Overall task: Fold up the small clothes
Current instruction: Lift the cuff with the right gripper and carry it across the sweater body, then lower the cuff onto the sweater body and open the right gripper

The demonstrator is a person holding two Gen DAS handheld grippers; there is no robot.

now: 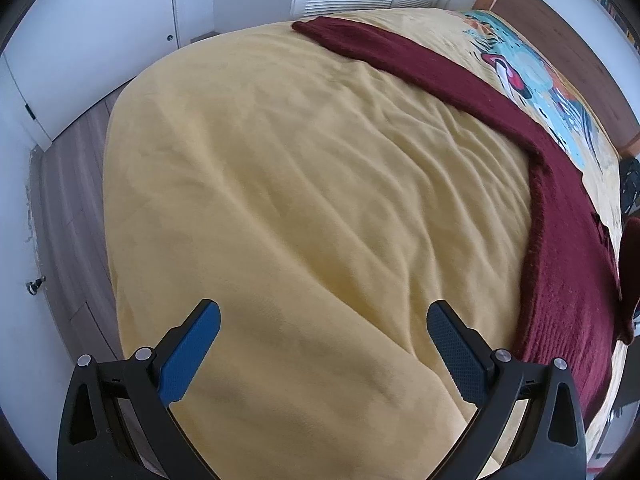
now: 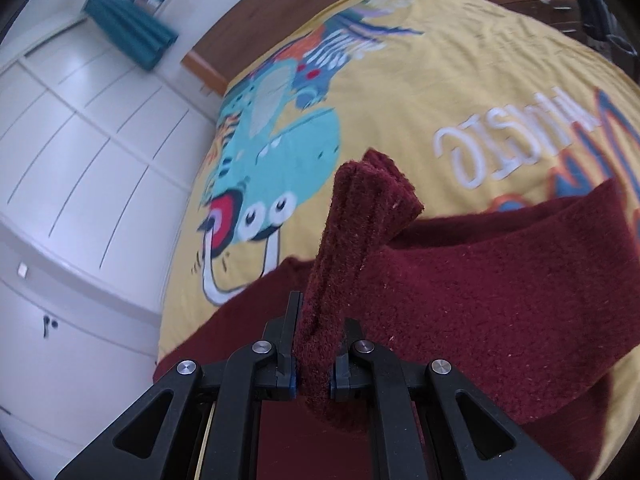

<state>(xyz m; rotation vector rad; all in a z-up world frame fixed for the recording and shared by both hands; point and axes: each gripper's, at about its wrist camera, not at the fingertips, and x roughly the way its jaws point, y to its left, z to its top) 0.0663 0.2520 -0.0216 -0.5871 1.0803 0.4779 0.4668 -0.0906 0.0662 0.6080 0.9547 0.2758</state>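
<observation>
A long dark red knitted scarf (image 1: pixel 560 216) lies in a curve across the yellow bedspread (image 1: pixel 304 200), from the far middle down the right side. My left gripper (image 1: pixel 323 320) hangs open above bare yellow cloth, its blue pads (image 1: pixel 192 352) wide apart with nothing between them; the scarf is off to its right. In the right wrist view my right gripper (image 2: pixel 318 320) is shut on a bunched end of the scarf (image 2: pixel 352 240), which sticks up past the fingertips. The rest of the scarf (image 2: pixel 500 296) trails away to the right over the bedspread.
The bedspread carries a colourful cartoon print (image 2: pixel 280 140) and white lettering (image 2: pixel 512 136). White cupboard doors (image 1: pixel 100 40) stand beyond the bed, with wooden floor (image 1: pixel 76 184) at its left edge. A brown wooden headboard (image 1: pixel 568 40) runs along the far right.
</observation>
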